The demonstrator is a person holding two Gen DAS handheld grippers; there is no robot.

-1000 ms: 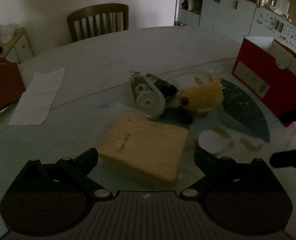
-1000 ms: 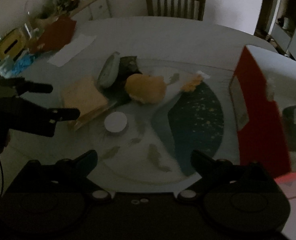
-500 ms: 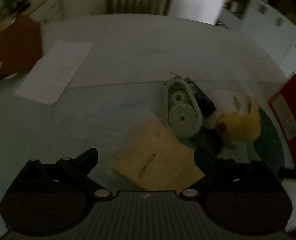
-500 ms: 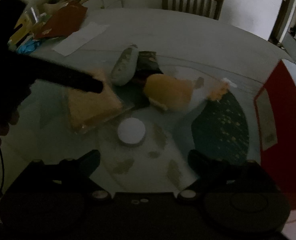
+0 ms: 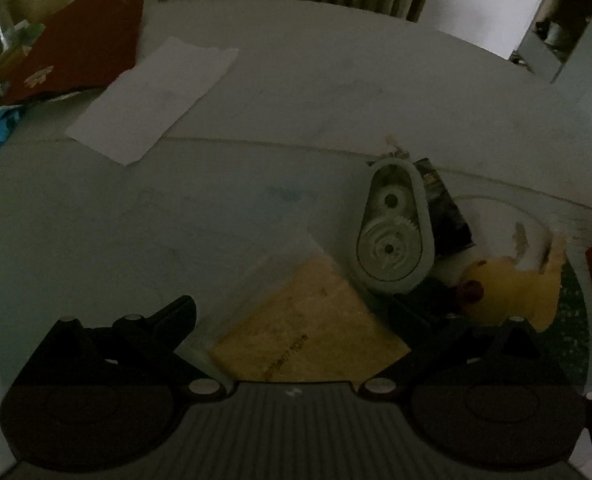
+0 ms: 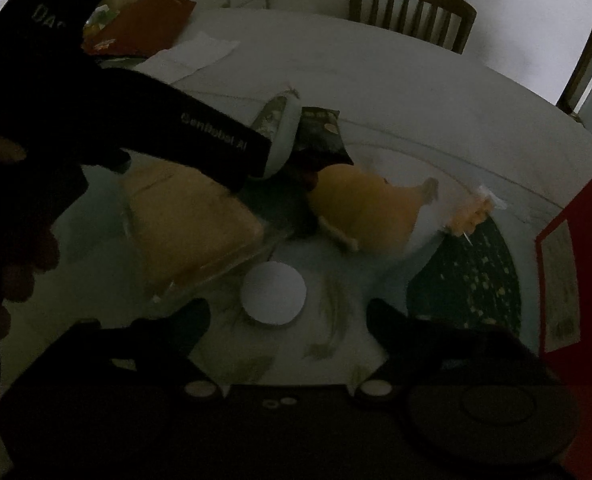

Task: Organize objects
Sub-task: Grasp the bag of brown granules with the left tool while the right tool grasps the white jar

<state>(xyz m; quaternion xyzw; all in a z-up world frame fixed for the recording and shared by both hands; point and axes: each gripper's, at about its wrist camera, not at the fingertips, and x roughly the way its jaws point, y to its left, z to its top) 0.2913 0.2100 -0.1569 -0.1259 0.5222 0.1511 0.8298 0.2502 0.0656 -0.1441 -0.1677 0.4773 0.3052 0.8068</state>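
Just ahead of my left gripper [image 5: 291,312], between its spread and empty fingers, lies the tan pack in clear wrap [image 5: 310,330], flat on the table [image 5: 296,80]. I judge it light and fairly stiff, but the film looks slippery, so I would pinch across a short edge, not the broad face. Beyond it, to the right, the grey gear housing [image 5: 392,228] leans on a dark packet [image 5: 444,208], with the yellow plush toy [image 5: 512,284] further right. My right gripper [image 6: 287,312] also stands apart and empty, the white disc [image 6: 273,294] just ahead of it.
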